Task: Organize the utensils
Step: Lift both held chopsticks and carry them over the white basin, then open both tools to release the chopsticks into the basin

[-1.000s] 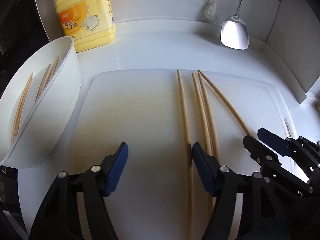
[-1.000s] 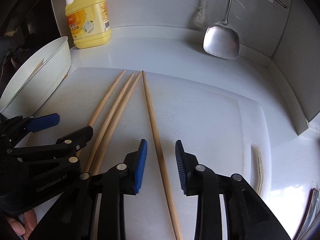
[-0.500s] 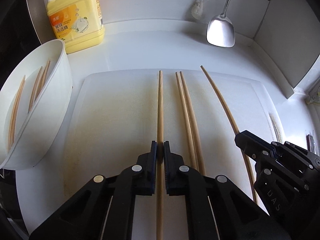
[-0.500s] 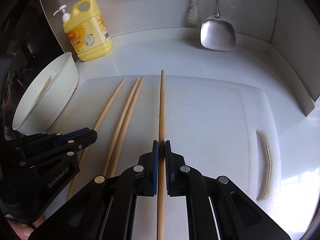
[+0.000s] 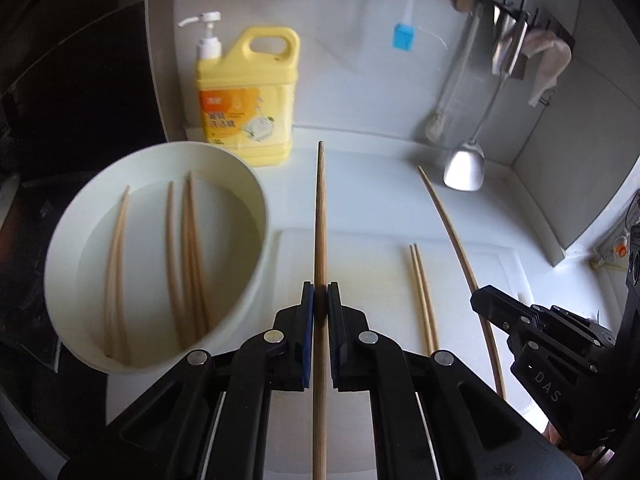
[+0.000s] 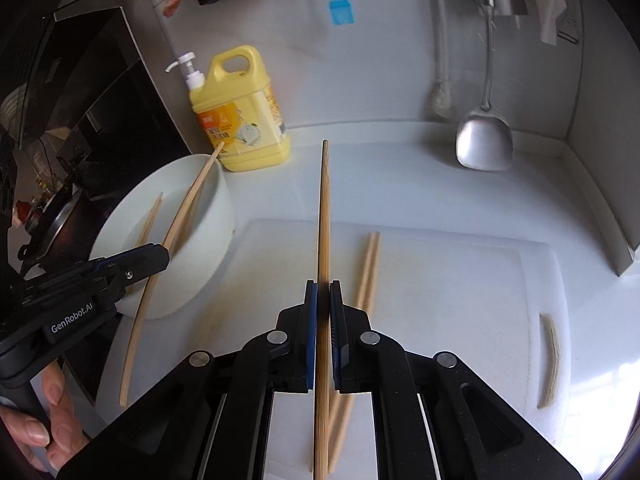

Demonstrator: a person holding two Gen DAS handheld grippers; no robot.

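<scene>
Left wrist view: the left gripper (image 5: 320, 312) has its black, blue-padded fingers closed on a long pale wooden chopstick (image 5: 320, 216), which runs straight ahead, lifted off the surface.
Right wrist view: the right gripper (image 6: 323, 304) is clamped the same way on a second long wooden chopstick (image 6: 323, 208), also raised and pointing forward.
Bowl: a round white plastic bowl (image 5: 256, 240) sits left of the board; several wooden chopsticks (image 5: 188, 256) lie inside it.
Left chopstick position: seen from the right wrist, its far end reaches over the bowl's rim.
Board: a white plastic cutting board (image 6: 460, 280) lies on the white counter; a pair of wooden chopsticks (image 6: 370, 264) rests on it side by side, touching.
Detergent: a yellow dish-soap jug with a white pump (image 5: 248, 96) stands behind the bowl against the wall.
Wall: a steel spatula (image 6: 485, 142) hangs at the back right, and a blue silicone brush (image 5: 403, 36) hangs above.
Hand: the person's fingers (image 6: 44, 416) wrap the left gripper's handle.
</scene>
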